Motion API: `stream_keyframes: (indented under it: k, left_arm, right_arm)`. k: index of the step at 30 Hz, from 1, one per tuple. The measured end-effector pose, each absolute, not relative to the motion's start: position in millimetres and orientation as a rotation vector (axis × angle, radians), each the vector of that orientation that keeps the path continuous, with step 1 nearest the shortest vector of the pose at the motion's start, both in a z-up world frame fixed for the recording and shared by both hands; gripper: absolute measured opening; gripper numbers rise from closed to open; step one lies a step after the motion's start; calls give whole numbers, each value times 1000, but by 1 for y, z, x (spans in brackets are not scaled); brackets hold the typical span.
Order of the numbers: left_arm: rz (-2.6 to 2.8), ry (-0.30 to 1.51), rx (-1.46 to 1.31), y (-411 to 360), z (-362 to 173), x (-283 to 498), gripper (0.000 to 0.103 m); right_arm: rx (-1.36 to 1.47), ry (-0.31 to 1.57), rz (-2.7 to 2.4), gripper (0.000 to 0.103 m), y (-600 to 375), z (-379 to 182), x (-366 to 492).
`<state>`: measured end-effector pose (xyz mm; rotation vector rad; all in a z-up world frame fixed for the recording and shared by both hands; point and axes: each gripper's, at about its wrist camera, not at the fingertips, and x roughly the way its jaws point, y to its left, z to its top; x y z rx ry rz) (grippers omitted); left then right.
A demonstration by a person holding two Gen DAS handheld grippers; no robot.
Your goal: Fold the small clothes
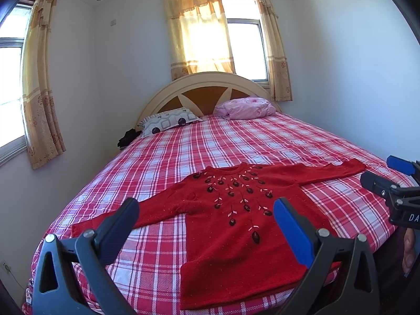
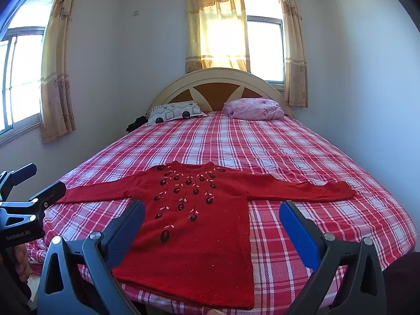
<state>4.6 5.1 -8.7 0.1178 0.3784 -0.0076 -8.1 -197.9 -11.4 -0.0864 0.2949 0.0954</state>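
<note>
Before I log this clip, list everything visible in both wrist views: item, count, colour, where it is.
sweater: 1, red with dark embroidered flowers, flat at the near end of the bed, sleeves spread
bedspread: 1, red and white plaid, covering the bed
pillows: 2, patterned white at left, pink at right, by the headboard
headboard: 1, cream and brown, arched
curtains: beige, at both windows
dark bundle: 1, black, beside the bed
left gripper: open, above the sweater
right gripper: open, above the sweater
</note>
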Motion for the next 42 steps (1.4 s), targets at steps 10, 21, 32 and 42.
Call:
stream_keyframes:
  k: [10, 21, 32, 42]
  left_arm:
    - [-8, 379, 115, 5, -9, 5, 103]
    - [-7, 382, 110, 6, -9, 5, 103]
    - [0, 381, 105, 9, -11, 6, 103]
    - [4, 391, 112, 6, -15, 10, 103]
  right_arm:
    - [-89, 296, 95, 102, -196, -12, -8]
    - [-89, 300, 96, 102, -196, -13, -6]
    - [-92, 302, 95, 102, -194, -16, -5]
    - [-90, 312, 97, 102, -196, -21, -4]
